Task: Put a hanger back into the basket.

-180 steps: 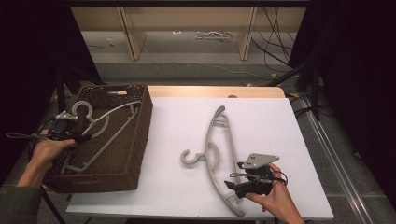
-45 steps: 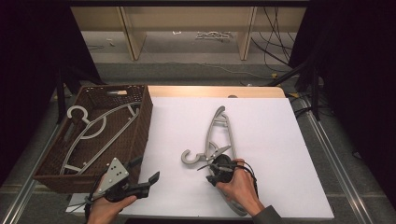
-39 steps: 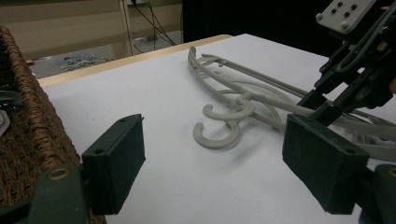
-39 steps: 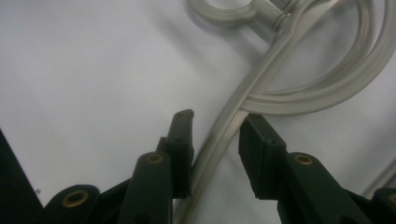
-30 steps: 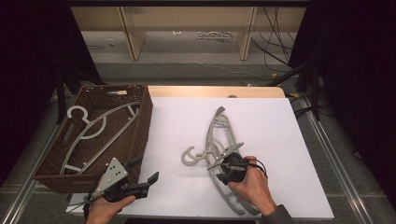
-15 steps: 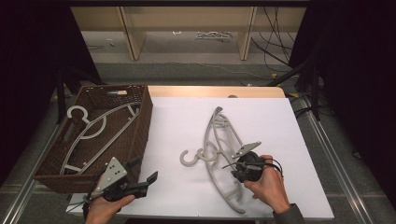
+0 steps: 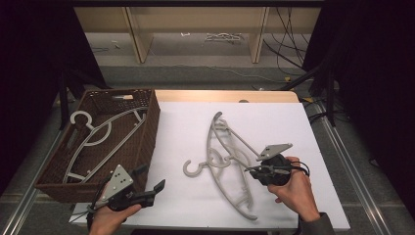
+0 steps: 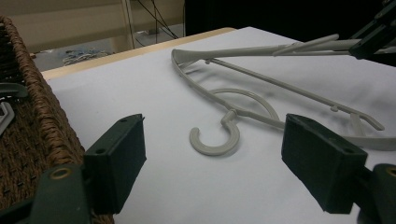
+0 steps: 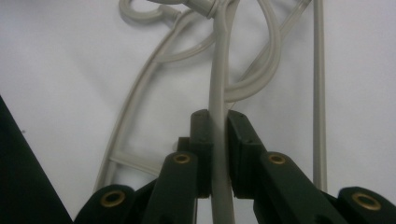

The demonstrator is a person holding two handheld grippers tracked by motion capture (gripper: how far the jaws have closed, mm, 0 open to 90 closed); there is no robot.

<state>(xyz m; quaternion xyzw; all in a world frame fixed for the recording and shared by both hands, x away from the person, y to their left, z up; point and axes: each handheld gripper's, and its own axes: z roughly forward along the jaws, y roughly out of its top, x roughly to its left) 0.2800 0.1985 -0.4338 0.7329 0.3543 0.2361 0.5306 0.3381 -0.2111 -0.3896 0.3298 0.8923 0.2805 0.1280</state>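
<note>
Two grey plastic hangers lie stacked on the white table [image 7: 186, 122]. My right gripper [image 7: 254, 170] is shut on an arm of the upper hanger [image 7: 235, 139] and tilts it up off the lower hanger [image 7: 230, 193]. Its jaws have just been closing, and the right gripper view shows the right gripper [image 9: 219, 121] with the hanger arm [image 9: 218, 84] pinched between the pads. My left gripper [image 7: 149, 178] rests open at the table's front left, beside the basket. In its own view the left gripper [image 8: 217, 142] points at the lower hanger's hook [image 8: 212, 148].
A brown wicker basket [image 7: 149, 127] stands at the left with another grey hanger [image 7: 98, 137] inside. Wooden shelf legs [image 7: 139, 34] and cables [image 7: 288, 29] lie beyond the table's far edge. Metal rails run along both sides.
My right gripper has closed on the upper hanger's arm and moved right and up, raising that end. The left gripper has stayed put.
</note>
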